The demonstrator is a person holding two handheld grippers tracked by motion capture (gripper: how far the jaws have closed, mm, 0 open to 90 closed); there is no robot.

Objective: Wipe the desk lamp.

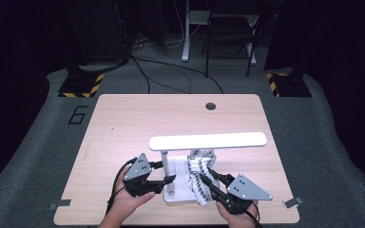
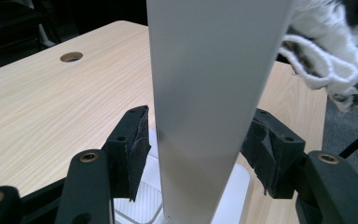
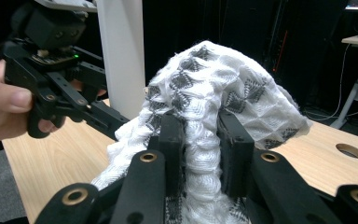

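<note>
Near the front edge of the wooden table [image 1: 123,123], a white desk lamp [image 1: 208,141] stands on its flat base [image 1: 177,192], light bar level above it. My left gripper [image 2: 198,140] straddles the lamp's upright post [image 2: 209,93]: pads either side, a gap showing at each, so jaws wide and not pressing. Post not held; I judge I am bracing or ready to steady it while the other hand works.

My right gripper [image 3: 200,140] is clamped narrow on a white knitted cloth [image 3: 223,84] with grey diamond pattern, a thick fold pinched between the pads. From the high view the cloth [image 1: 200,178] drapes down onto the base just right of the post, under the bar. Pinching a bunched fold gives me a firm wad for wiping the lamp, I reckon.
</note>
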